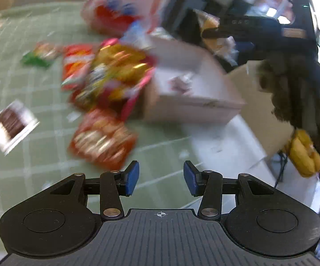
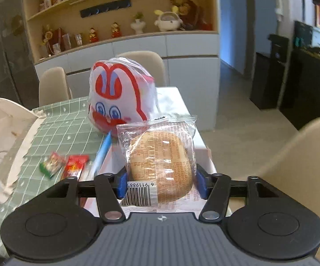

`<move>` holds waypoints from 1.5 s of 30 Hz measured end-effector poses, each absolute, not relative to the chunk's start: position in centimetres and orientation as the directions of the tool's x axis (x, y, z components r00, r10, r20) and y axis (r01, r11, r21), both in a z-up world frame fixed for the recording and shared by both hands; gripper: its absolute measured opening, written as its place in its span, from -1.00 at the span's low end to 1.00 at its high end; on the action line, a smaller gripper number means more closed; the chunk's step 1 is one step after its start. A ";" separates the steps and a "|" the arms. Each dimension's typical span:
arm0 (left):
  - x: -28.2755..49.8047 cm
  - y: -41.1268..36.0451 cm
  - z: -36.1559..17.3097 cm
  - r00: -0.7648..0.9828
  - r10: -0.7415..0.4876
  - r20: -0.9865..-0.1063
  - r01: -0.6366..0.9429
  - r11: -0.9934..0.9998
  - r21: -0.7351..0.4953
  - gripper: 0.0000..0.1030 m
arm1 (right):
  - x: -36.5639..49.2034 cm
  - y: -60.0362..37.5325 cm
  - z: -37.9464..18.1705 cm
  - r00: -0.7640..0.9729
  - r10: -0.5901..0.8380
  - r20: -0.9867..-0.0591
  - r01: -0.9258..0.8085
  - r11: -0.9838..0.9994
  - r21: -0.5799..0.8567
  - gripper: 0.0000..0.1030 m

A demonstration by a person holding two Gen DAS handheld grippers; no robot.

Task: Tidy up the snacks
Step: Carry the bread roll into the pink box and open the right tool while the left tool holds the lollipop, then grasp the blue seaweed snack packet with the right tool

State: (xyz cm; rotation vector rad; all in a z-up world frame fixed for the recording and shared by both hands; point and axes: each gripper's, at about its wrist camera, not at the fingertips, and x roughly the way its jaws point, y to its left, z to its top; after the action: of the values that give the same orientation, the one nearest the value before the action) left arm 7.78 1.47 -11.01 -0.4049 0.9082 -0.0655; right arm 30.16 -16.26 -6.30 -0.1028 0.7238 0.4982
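My right gripper [image 2: 161, 182] is shut on a clear-wrapped round bun [image 2: 160, 161] and holds it upright above a white box [image 2: 177, 102]. It also shows in the left wrist view [image 1: 239, 31], gripping the bun [image 1: 208, 25] above the same box [image 1: 195, 93]. My left gripper [image 1: 161, 178] is open and empty over the green checked tablecloth [image 1: 27, 88]. Blurred snack packets lie ahead of it: an orange one [image 1: 102, 139], a yellow-pink pile [image 1: 115, 75], a red one [image 1: 75, 64], a green one [image 1: 40, 55] and a brown-and-white one [image 1: 11, 124].
A large white-and-red rabbit-face bag [image 2: 120, 102] stands on the table behind the bun, also in the left wrist view [image 1: 124, 4]. A green packet [image 2: 51, 166] and a red packet [image 2: 75, 166] lie left of the box. Beige chairs [image 2: 53, 86] surround the table. A shelf unit [image 2: 120, 22] stands behind.
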 end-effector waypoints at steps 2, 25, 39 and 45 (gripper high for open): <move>6.4 3.2 -11.4 0.619 -0.180 -0.765 -0.180 0.915 -0.361 -0.05 | 32.3 -14.7 -8.8 0.558 0.360 -0.748 -0.468 0.881 0.075 0.54; -0.8 13.5 -12.4 0.619 -0.087 -0.780 -0.380 0.836 -0.395 -0.05 | 21.6 -0.9 -10.8 0.499 0.486 -0.718 -0.712 0.702 -0.020 -0.37; -1.7 14.7 -12.4 0.660 -0.113 -0.742 -0.358 0.822 -0.444 -0.05 | 16.9 0.4 -10.0 0.374 0.567 -0.734 -0.801 0.597 0.053 -0.42; -1.2 15.3 -12.8 0.663 -0.141 -0.735 -0.340 0.818 -0.463 -0.05 | 21.4 0.5 -8.9 0.597 0.433 -0.676 -0.665 0.738 -0.114 0.23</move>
State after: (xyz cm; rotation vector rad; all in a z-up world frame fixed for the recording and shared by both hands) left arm -1.19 15.25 -12.85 -0.6203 0.8524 0.1209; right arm 21.39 0.45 -8.88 -0.3767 0.6709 0.6545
